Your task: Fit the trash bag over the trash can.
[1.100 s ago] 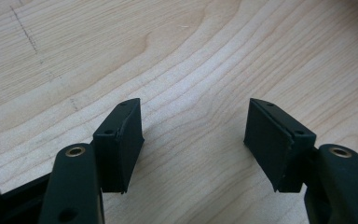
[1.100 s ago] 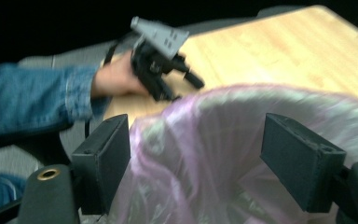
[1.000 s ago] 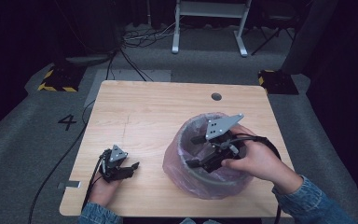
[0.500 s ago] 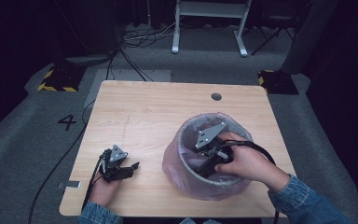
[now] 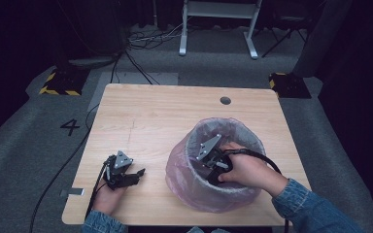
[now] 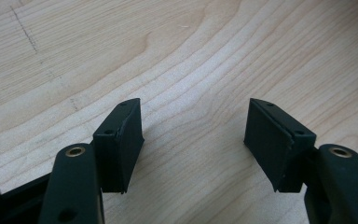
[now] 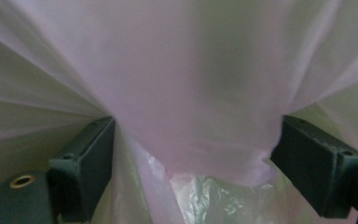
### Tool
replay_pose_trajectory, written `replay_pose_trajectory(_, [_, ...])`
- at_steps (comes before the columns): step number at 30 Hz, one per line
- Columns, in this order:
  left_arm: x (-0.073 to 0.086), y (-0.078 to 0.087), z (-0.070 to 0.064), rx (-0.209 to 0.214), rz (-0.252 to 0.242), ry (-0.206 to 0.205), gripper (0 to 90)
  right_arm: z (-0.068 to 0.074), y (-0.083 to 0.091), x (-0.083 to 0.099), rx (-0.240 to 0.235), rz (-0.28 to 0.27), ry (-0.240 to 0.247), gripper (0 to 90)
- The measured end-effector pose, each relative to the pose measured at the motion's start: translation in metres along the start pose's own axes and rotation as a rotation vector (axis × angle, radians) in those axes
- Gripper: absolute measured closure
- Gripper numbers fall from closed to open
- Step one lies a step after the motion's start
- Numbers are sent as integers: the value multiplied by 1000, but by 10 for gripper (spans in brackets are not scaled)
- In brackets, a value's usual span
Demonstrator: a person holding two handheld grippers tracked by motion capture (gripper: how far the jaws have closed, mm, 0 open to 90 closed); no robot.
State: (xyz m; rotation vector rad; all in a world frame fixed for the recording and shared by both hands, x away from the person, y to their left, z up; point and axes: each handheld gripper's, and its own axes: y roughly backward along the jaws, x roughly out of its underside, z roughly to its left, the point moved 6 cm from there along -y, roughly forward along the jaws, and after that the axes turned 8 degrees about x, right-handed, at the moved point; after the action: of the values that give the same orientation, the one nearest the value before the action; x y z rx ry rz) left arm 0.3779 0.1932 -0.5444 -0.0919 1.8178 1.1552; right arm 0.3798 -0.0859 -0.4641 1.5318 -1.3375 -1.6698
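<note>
The right gripper (image 5: 205, 171), jaws apart with pink bag liner (image 7: 191, 93) bunched between them, reaches inside the lined bin (image 5: 194, 194) on the table (image 5: 165, 116). The left gripper (image 6: 193, 140), jaws apart, rests near the table's front-left corner.

A light wooden table (image 5: 165, 121) is standing on grey carpet, its grain running across the top; a round cable hole (image 5: 226, 100) is sitting near its far right edge; a bin lined with a pale pink bag (image 5: 194, 187) is resting on the right half of the top, nearer the person's side; the left gripper (image 5: 135, 174) is lying low on the wood at the near left, well apart from the bin, its jaws spread over bare grain; faint pencil lines (image 6: 25, 32) are crossing the boards.
</note>
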Motion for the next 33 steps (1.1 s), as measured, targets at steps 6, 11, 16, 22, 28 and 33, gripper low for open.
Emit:
replay_pose_trajectory(6, [0, 0, 0, 0, 0, 0, 367, -4, 13, -6, 2, -46, -38, 206])
replay_pose_trajectory(11, [0, 0, 0, 0, 0, 0, 367, -14, 45, -15, 20, -161, -98, 211])
replay_pose_trajectory(16, [0, 0, 0, 1, 0, 1, 366, -26, 78, -27, 47, -298, -156, 212])
replay_pose_trajectory(22, [0, 0, 0, -1, 1, -3, 366, -37, 104, -33, 75, -388, -224, 212])
replay_pose_trajectory(28, [0, 0, 0, -1, 2, -4, 366, -50, 124, -22, 129, -425, -270, 213])
replay_pose_trajectory(33, [0, 0, 0, -1, 2, -3, 365, -60, 138, -9, 173, -455, -317, 213])
